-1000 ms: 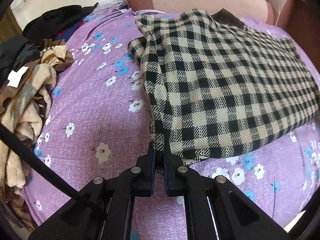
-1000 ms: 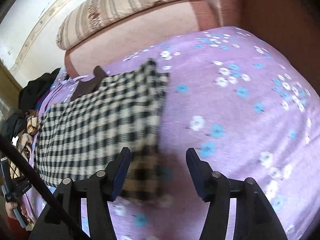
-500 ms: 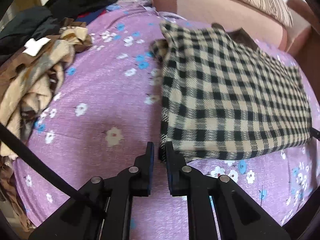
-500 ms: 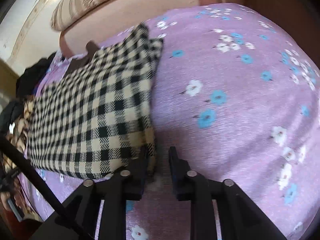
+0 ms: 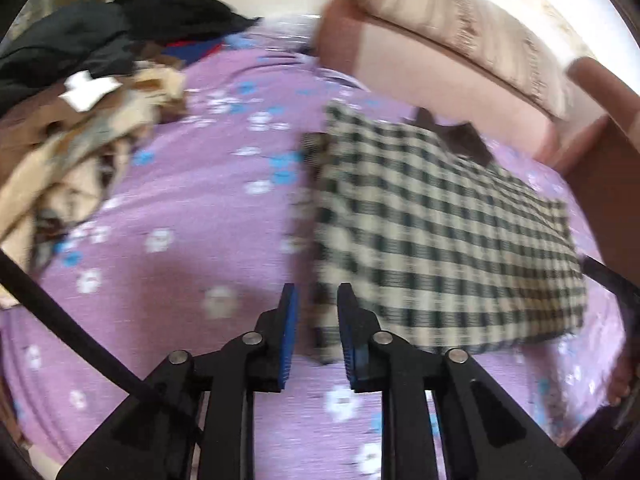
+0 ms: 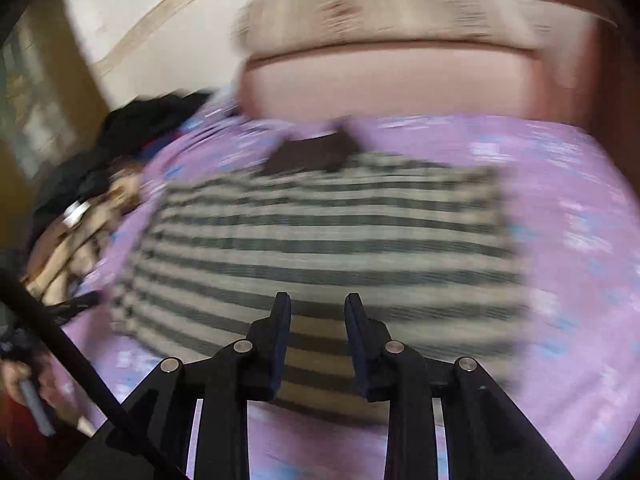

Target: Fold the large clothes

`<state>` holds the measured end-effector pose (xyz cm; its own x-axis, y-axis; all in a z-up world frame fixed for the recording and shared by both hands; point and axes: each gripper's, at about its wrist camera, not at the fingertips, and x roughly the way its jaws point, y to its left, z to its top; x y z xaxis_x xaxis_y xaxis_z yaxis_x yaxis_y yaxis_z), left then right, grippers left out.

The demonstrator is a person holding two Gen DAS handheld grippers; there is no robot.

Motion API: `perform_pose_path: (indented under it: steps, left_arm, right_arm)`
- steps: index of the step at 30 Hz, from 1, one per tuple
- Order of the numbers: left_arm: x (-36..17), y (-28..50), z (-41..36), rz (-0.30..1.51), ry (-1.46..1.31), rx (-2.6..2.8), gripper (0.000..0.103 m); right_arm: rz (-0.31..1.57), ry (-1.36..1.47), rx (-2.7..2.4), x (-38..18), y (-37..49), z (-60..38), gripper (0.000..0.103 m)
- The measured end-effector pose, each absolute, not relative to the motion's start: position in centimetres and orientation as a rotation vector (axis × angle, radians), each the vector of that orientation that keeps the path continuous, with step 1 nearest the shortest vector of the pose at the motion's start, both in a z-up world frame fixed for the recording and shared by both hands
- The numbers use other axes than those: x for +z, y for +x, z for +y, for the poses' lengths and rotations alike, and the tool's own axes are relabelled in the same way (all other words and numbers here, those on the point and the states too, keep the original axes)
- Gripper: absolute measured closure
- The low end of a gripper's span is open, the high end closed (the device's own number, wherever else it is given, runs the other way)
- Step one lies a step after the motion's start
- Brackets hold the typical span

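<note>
A black-and-cream checked garment (image 5: pixel 436 240) lies folded into a rectangle on the purple flowered bedspread (image 5: pixel 192 216). A dark brown collar piece (image 5: pixel 460 136) sticks out at its far edge. My left gripper (image 5: pixel 317 300) is open, jaws apart, just off the garment's near left corner, holding nothing. In the right wrist view the garment (image 6: pixel 328 240) is blurred by motion. My right gripper (image 6: pixel 318 308) is open over its near edge, holding nothing.
A heap of tan, brown and black clothes (image 5: pixel 76 128) lies at the bed's left side. A pink headboard cushion (image 5: pixel 432 68) and a striped pillow (image 5: pixel 460 16) stand at the back. A brown wooden bed frame (image 5: pixel 608 168) runs along the right.
Both grippers have let go of the checked garment and opened. Both have pulled back from it. The right one has swung from the right corner to the middle of the near edge.
</note>
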<state>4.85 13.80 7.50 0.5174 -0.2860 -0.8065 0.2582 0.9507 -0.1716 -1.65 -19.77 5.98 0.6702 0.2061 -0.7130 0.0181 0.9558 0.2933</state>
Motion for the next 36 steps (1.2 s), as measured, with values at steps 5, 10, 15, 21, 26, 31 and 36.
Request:
perform_pose_path:
  steps: [5, 10, 15, 21, 26, 31, 36]
  left_arm:
    - [4.6, 5.8, 11.5, 1.067, 0.065, -0.311, 0.081]
    - [3.8, 6.3, 12.2, 1.108, 0.036, -0.33, 0.081]
    - [3.6, 6.8, 12.3, 1.126, 0.019, -0.344, 0.081]
    - [3.5, 7.1, 11.9, 1.131, 0.034, -0.335, 0.081]
    - [3.4, 7.3, 12.2, 1.133, 0.031, -0.336, 0.08]
    - [3.1, 7.3, 12.6, 1.136, 0.042, -0.27, 0.056]
    - [3.1, 7.5, 13.4, 1.136, -0.003, -0.264, 0.054]
  right_arm:
    - [0.915, 0.234, 0.24, 4.5, 6.5, -11.4, 0.072]
    - [0.957, 0.147, 0.236, 3.0, 13.5, -5.7, 0.072]
    - [0.996, -0.002, 0.151, 0.9, 19.7, -1.7, 0.073]
    - [1.011, -0.145, 0.051, 0.1, 24.6, 0.3, 0.036]
    - [0.945, -0.132, 0.051, 2.4, 23.1, -1.5, 0.033]
    - [0.889, -0.049, 0.096, 4.3, 15.2, -5.8, 0.033]
    - [0.895, -0.003, 0.073, 3.4, 6.8, -11.4, 0.033]
